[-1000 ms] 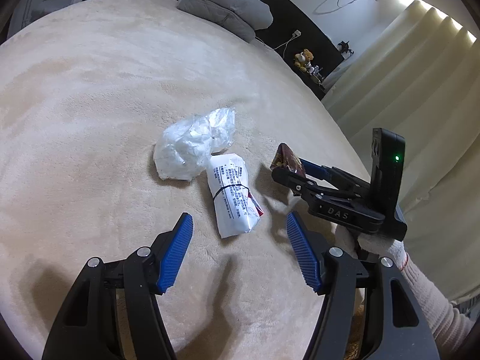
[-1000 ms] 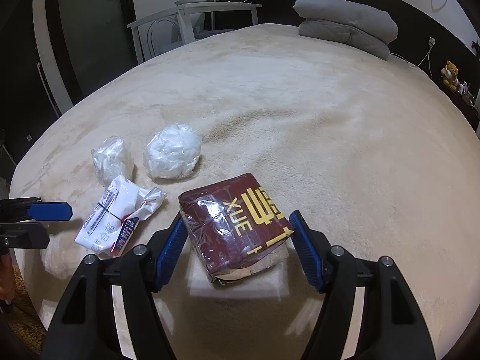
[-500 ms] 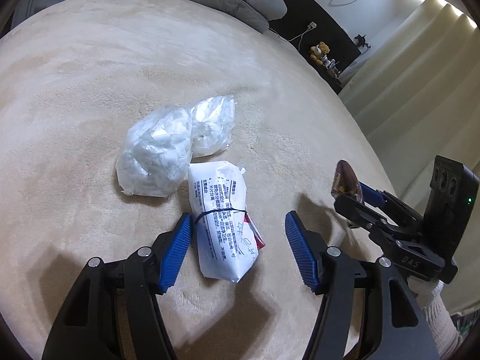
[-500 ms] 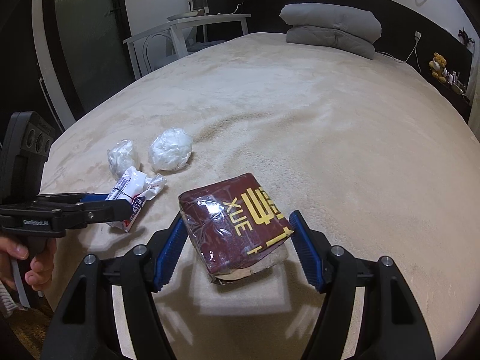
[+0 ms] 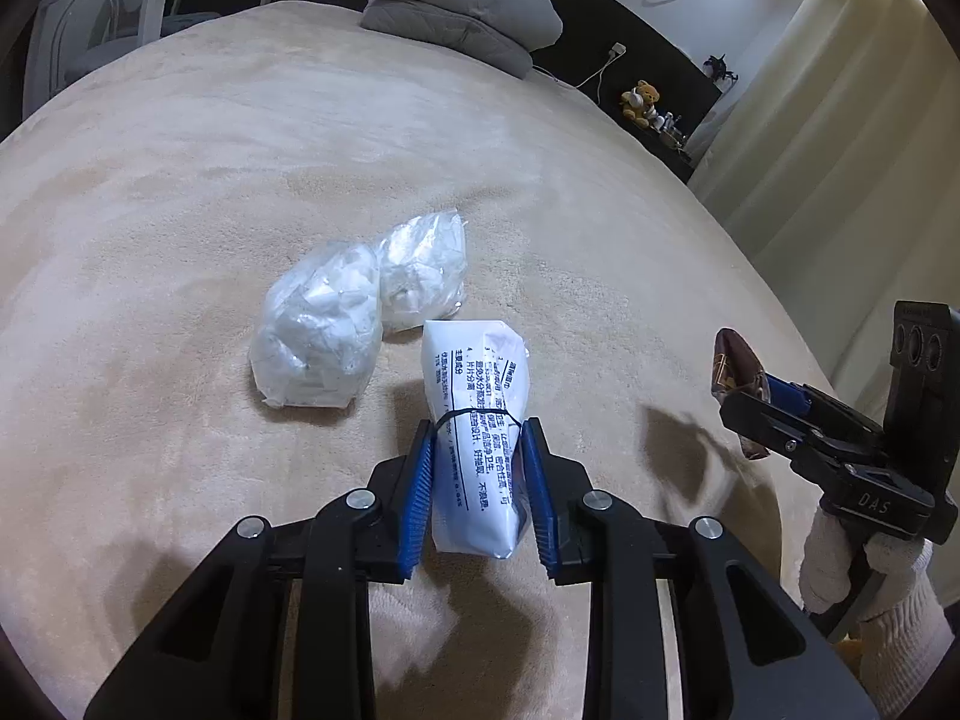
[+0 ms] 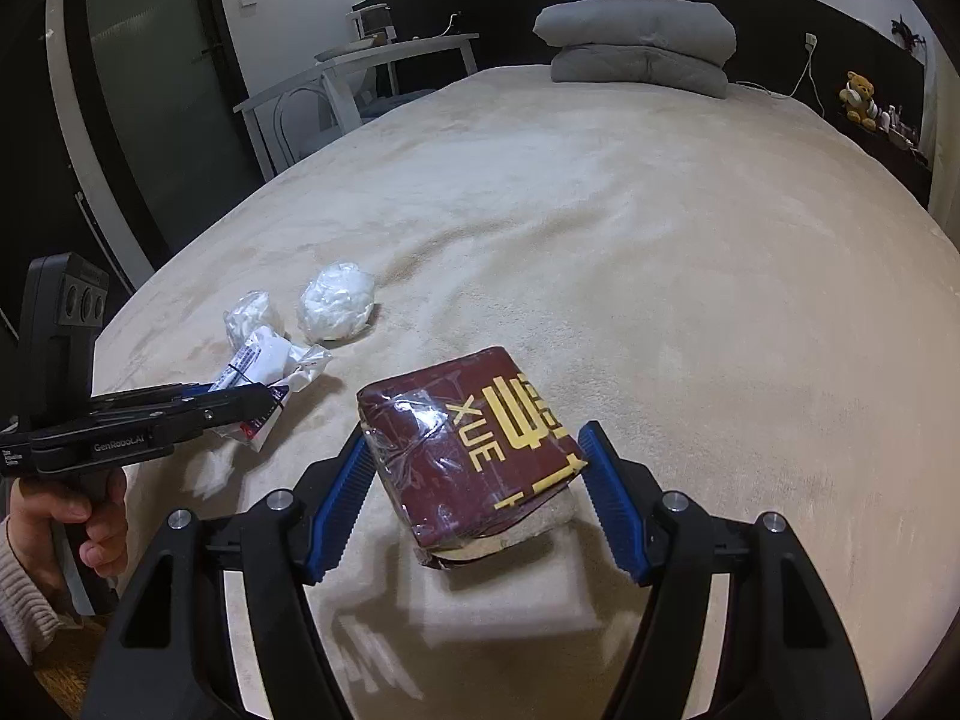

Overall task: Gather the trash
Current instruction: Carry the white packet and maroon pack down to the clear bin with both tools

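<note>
At lower centre of the left wrist view, the left gripper (image 5: 477, 468) has its blue fingers (image 5: 419, 492) pressed against a white printed plastic packet bound with a black band (image 5: 477, 414) on the beige plush bed (image 5: 180, 180). Two crumpled clear plastic bags of white waste (image 5: 318, 336) lie just beyond it. The right gripper (image 6: 474, 480) holds a maroon wrapped box with yellow lettering (image 6: 474, 438) above the bed. Folded grey pillows (image 6: 639, 48) sit at the upper right of the right wrist view.

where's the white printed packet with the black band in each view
Left wrist: white printed packet at centre, pinched between the left hand-held gripper pads.
Right wrist: same packet at left, by that gripper's tips.
Shared landmark: grey folded bedding at the bed's far end.
</note>
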The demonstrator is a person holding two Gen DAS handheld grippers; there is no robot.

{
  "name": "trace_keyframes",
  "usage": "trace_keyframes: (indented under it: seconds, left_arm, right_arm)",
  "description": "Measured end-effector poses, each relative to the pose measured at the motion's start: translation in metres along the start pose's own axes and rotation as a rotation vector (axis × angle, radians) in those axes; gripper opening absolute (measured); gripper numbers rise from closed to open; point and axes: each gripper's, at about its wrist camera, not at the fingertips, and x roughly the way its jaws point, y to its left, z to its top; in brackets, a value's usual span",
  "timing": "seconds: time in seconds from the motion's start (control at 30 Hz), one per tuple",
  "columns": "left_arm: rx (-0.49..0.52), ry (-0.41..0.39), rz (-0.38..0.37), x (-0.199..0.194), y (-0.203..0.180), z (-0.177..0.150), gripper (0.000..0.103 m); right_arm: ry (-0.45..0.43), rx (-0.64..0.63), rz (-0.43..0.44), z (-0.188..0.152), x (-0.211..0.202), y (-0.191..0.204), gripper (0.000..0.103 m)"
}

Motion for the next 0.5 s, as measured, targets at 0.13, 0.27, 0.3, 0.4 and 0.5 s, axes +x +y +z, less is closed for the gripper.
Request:
trace_keyframes:
  seconds: [0.13,0.27,0.3,0.4,0.5]
  left_arm:
    - [0.056,-0.036,-0.018,-0.013,-0.013,-0.003,0.028]
    - [0.051,-0.067,-0.037,-0.031,-0.016,-0.011,0.028]
    - [0.052,-0.072,-0.040,-0.035,-0.016,-0.013,0.028]
    - [0.059,-0.090,-0.044,-0.049,-0.020,-0.021,0.028]
    - [0.066,-0.112,-0.048,-0.063,-0.026,-0.027,0.028]
  right_arm:
    - [-0.011,0.002,-0.011,-0.006,-0.010,0.009,0.068]
    - [-0.026,0.006,-0.022,-0.011,-0.023,0.018,0.068]
    - [-0.029,0.004,-0.038,-0.012,-0.027,0.021,0.068]
    - [-0.045,0.027,-0.037,-0.019,-0.039,0.023,0.068]
    - [-0.057,0.038,-0.043,-0.030,-0.052,0.028,0.068]
